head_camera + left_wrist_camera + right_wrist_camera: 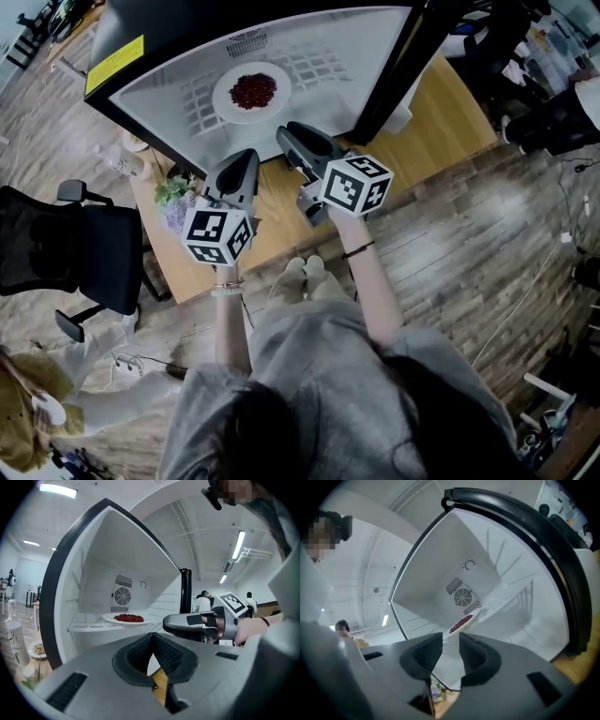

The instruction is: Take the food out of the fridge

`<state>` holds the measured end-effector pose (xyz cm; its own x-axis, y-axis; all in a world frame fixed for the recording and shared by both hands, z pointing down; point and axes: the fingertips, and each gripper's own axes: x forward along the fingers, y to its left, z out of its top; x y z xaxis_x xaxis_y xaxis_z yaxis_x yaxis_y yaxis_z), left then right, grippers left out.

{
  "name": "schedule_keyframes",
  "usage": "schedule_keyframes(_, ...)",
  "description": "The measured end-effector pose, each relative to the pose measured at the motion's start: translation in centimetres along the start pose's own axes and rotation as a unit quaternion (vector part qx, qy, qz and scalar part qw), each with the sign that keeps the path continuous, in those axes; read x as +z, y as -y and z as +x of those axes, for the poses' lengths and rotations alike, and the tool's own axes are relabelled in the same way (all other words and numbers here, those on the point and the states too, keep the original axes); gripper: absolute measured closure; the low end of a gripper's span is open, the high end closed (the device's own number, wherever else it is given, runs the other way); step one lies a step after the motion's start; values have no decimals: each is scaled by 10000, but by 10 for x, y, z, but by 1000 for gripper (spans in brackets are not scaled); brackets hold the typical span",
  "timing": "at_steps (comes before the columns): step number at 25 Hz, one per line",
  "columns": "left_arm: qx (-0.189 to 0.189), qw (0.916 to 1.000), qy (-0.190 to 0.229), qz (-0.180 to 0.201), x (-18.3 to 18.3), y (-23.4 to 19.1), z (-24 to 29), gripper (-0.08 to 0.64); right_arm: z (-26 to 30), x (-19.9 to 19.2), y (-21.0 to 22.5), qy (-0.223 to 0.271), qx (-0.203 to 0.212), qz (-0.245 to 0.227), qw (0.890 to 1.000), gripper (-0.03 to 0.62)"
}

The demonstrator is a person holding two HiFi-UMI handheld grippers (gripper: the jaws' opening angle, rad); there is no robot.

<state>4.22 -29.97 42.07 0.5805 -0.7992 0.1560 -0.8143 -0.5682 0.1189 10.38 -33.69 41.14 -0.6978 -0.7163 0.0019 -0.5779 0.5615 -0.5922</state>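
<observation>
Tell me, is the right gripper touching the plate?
Apart. The left gripper view shows the right gripper in front of the fridge and the plate deep inside, a clear gap between.

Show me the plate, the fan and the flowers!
plate [221, 97]: head view, its bare white rim.
fan [122, 596]: left gripper view, middle of its round grille.
flowers [175, 212]: head view, the purple blooms.
</observation>
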Motion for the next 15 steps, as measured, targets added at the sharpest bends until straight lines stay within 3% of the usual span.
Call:
schedule_keyframes(8, -30, 10000, 34, 57, 9, -3, 5, 552, 17, 8, 13, 174, -30, 1276, 9917, 466)
schedule_keyframes(15, 25, 9999, 4, 105, 11, -10, 9, 552, 31, 11, 17, 329, 91, 1977, 9797, 436)
